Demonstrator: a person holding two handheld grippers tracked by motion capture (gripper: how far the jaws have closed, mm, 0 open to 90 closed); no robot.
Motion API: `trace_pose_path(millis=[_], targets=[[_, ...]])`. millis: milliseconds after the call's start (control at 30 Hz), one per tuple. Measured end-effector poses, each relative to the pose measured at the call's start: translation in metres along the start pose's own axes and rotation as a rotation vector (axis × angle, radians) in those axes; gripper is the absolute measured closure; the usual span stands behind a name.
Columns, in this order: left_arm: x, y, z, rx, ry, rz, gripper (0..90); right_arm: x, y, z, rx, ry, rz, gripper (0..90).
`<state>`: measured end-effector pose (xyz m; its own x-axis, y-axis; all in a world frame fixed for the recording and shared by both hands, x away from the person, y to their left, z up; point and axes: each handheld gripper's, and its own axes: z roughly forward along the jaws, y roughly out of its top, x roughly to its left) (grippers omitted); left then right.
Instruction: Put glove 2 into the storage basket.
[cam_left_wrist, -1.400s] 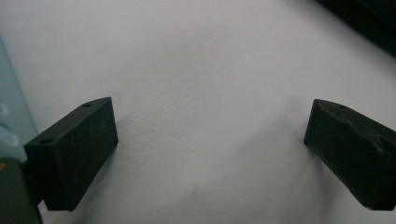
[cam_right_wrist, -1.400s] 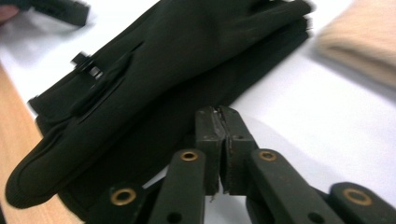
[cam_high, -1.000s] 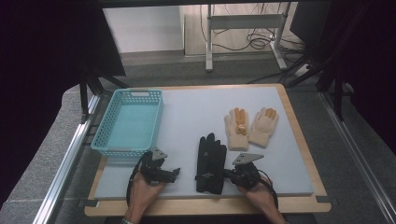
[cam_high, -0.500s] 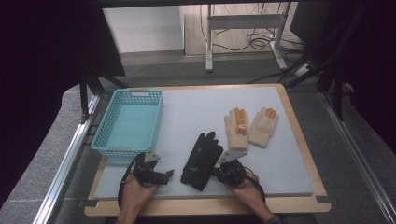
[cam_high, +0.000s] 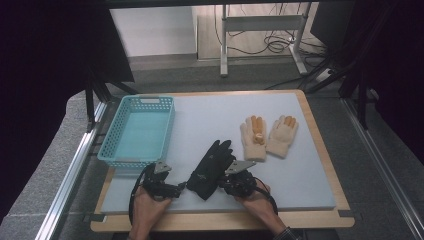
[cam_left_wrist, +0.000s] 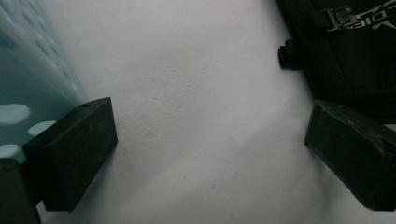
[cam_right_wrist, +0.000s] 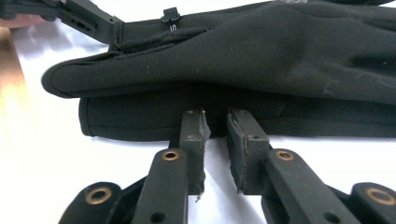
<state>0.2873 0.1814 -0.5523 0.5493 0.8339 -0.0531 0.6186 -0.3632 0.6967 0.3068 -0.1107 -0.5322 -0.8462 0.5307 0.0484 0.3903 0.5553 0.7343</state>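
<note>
Black gloves (cam_high: 210, 169) lay stacked, diagonal, on worktop (cam_high: 210, 120), just right of teal basket (cam_high: 137, 131). My right claw (cam_right_wrist: 215, 135) sat at gloves' near edge, jaws nearly pressed together, narrow gap, tips touching cuff; I could not tell if fabric was pinched. My left claw (cam_left_wrist: 210, 154) spread wide over bare mat, between basket wall and gloves. Tan gloves (cam_high: 267, 136) lay well right of black gloves. Open mat behind gloves.

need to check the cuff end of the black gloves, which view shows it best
The right gripper view: the black gloves lie stacked, cuff edges close and sharp. The high view shows the whole pair, small. The left gripper view catches just a cuff corner with a logo tab.
</note>
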Motion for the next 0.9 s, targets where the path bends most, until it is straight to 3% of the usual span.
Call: trace_pose_path(millis=[300,667,900], targets=[[0.000,0.000,0.000,-0.001,0.001,0.001,2.5,-0.018,-0.003,-0.031,-0.030,-0.068,-0.005,58.6],[0.000,0.000,0.000,0.000,0.000,-0.004,2.7,-0.063,-0.027,-0.066,-0.029,-0.186,0.075,31.7],[0.000,0.000,0.000,0.000,0.000,-0.006,2.6,-0.089,-0.047,-0.084,-0.026,-0.241,0.143,20.8]])
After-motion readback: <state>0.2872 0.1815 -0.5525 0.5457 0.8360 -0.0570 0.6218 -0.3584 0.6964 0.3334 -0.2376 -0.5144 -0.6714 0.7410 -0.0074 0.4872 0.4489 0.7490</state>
